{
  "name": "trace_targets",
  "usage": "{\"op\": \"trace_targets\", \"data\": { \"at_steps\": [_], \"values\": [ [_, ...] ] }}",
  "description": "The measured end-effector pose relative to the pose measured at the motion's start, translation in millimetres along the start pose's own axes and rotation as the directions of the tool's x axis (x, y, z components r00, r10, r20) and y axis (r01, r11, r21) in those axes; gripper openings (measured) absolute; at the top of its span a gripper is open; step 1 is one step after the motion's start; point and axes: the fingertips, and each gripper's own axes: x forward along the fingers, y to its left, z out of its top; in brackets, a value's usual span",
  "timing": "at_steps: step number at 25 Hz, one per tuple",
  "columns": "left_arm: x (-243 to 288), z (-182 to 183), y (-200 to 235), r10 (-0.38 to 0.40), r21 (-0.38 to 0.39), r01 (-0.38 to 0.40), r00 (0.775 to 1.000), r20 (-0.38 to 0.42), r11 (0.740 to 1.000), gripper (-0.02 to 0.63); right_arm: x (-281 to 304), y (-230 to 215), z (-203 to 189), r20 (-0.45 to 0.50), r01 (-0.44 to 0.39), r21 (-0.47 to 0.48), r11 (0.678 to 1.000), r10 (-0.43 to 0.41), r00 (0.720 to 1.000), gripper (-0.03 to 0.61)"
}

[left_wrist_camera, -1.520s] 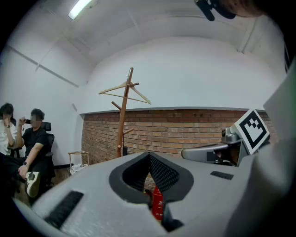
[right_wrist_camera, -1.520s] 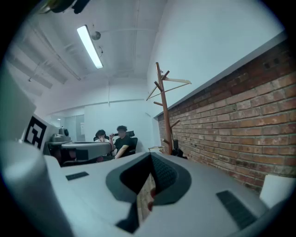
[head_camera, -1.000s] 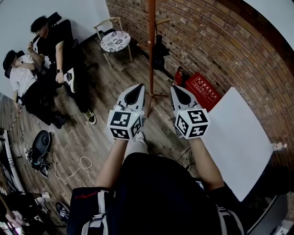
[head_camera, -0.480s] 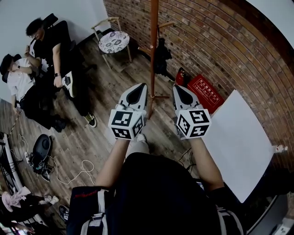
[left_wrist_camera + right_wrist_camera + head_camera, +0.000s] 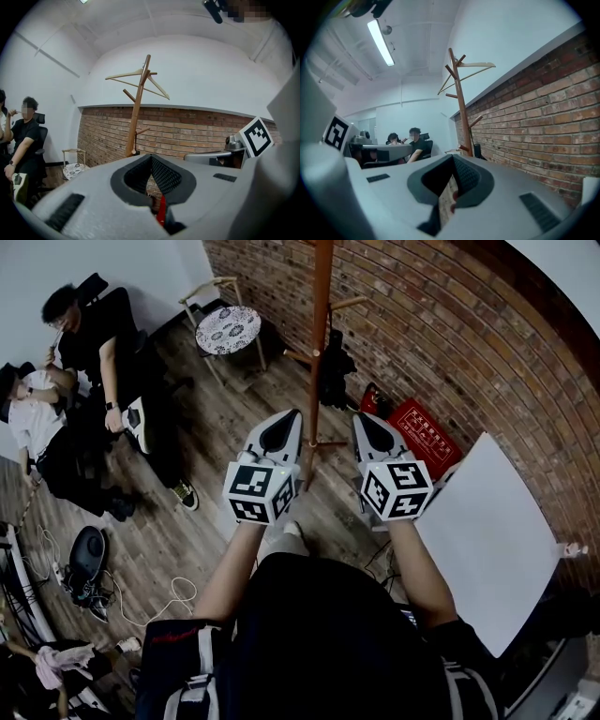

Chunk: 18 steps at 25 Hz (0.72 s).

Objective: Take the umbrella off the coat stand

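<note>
The wooden coat stand (image 5: 319,343) rises in front of the brick wall, and a black folded umbrella (image 5: 335,371) hangs from a peg on its right side. My left gripper (image 5: 286,418) and right gripper (image 5: 362,420) are held side by side, pointing level at the stand's foot, well short of it. Both are shut with nothing between the pads. In the left gripper view the stand (image 5: 137,112) carries a wooden hanger (image 5: 136,75) at its top. In the right gripper view the stand (image 5: 461,108) shows with the dark umbrella (image 5: 476,151) low beside it.
Two people (image 5: 89,352) sit at the far left. A stool with a patterned seat (image 5: 231,326) stands left of the coat stand. A red box (image 5: 424,439) lies by the brick wall (image 5: 450,324), and a white board (image 5: 487,531) leans at right. Cables (image 5: 173,594) lie on the wooden floor.
The coat stand and umbrella have come nearer and drifted right in the head view as both grippers moved toward them together. Both grippers stay shut.
</note>
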Motion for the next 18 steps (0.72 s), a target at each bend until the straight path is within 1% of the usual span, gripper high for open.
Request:
{"op": "trace_targets", "data": {
  "at_steps": [6,18],
  "values": [
    [18.6,6.2,23.9,-0.023,-0.013,0.023,1.000,-0.007,1.000,0.018,28.1,-1.7,7.7,-0.006,0.022,0.002,1.000,-0.022,1.000,0.028],
    [46.6,12.6,58.2,-0.098,-0.042,0.097,0.995,-0.017,0.994,0.018,75.3,-0.2,16.3,-0.027,0.084,0.007,0.996,-0.084,0.996,0.029]
  ]
}}
